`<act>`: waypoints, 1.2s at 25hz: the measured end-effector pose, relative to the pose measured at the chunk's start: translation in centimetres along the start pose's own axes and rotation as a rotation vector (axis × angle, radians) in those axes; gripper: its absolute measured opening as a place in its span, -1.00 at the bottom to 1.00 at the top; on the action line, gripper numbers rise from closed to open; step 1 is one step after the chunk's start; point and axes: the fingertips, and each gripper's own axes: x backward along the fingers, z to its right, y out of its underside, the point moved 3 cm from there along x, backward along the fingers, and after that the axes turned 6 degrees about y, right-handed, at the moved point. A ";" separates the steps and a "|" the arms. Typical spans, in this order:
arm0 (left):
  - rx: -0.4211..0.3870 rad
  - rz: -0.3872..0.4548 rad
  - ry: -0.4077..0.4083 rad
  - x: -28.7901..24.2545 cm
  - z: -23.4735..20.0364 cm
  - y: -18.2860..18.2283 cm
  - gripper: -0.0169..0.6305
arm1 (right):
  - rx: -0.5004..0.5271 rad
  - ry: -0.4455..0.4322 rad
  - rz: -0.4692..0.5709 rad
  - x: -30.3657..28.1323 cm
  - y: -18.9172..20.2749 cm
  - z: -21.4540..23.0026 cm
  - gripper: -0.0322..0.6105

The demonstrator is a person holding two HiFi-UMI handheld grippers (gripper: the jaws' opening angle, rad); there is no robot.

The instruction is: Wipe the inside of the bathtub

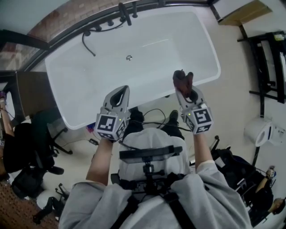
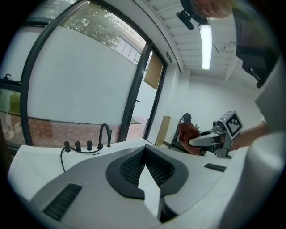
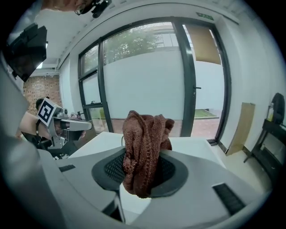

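Note:
The white bathtub (image 1: 89,71) fills the upper head view, with its drain (image 1: 129,57) near the middle and a black faucet (image 1: 125,13) on the far rim. Both grippers are held over the tub's near rim. My right gripper (image 1: 184,85) is shut on a bunched brown cloth (image 1: 182,77), which stands up between the jaws in the right gripper view as well, cloth (image 3: 143,152). My left gripper (image 1: 120,90) is shut with nothing in it; its jaws meet in the left gripper view (image 2: 144,154). That view also shows the faucet (image 2: 105,134) and the cloth (image 2: 187,134).
A black hand-shower hose (image 1: 88,42) lies on the tub's far left rim. A black rack (image 1: 268,62) and a white fixture (image 1: 261,132) stand at the right. An office chair (image 1: 40,143) and bags sit at the left, cables (image 1: 154,114) by the tub's foot.

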 end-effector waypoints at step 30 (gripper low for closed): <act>-0.007 0.069 -0.373 1.2 19.1 0.7 -0.92 | -0.040 -0.117 0.093 13.2 5.5 17.2 -0.50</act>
